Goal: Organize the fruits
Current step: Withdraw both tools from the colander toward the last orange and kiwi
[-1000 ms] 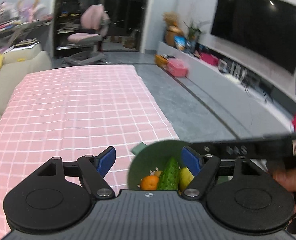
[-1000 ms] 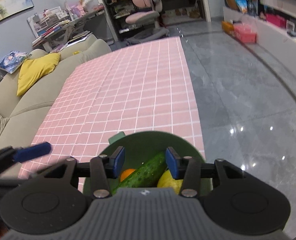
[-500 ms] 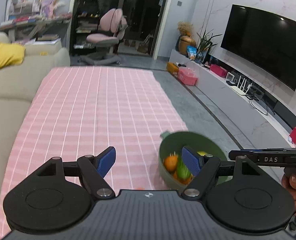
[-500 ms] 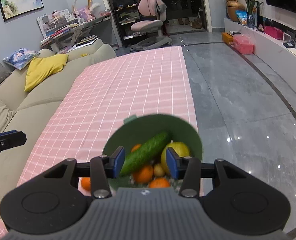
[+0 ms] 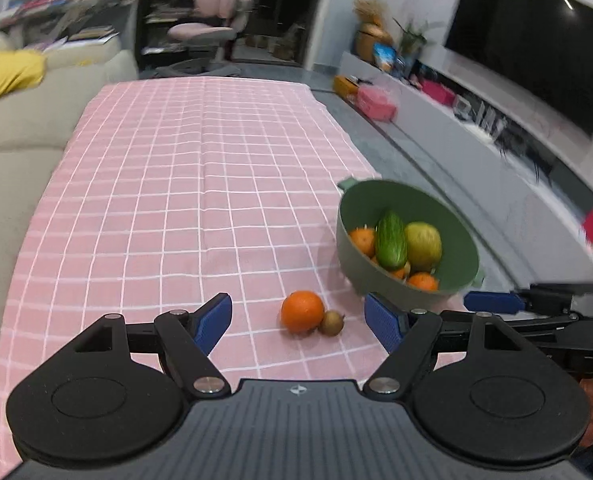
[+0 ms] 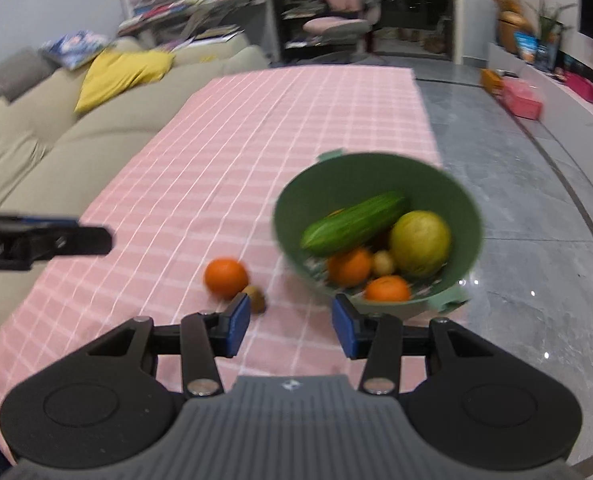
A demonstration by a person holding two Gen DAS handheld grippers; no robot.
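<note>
Two loose fruits, an orange point(image 5: 302, 311) touching a kiwi point(image 5: 332, 323), lie on the pink checked cloth point(image 5: 176, 184) ahead of the left gripper point(image 5: 298, 320), jaws apart, empty. Right wrist view: right gripper point(image 6: 291, 330), jaws apart, empty, faces the green bowl point(image 6: 360, 172) holding a cucumber point(image 6: 354, 222).

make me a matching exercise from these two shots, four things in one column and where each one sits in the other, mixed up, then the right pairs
Things:
1. cucumber
2. loose orange
3. small brown fruit
4. green bowl

Places:
A. on the pink cloth, touching the loose orange on the bowl's side
B. at the right edge of the cloth, next to the grey floor
C. inside the bowl, lying on top of the other fruit
D. on the pink cloth outside the bowl, in front of the left gripper's open jaws

Pairs: 1-C, 2-D, 3-A, 4-B
</note>
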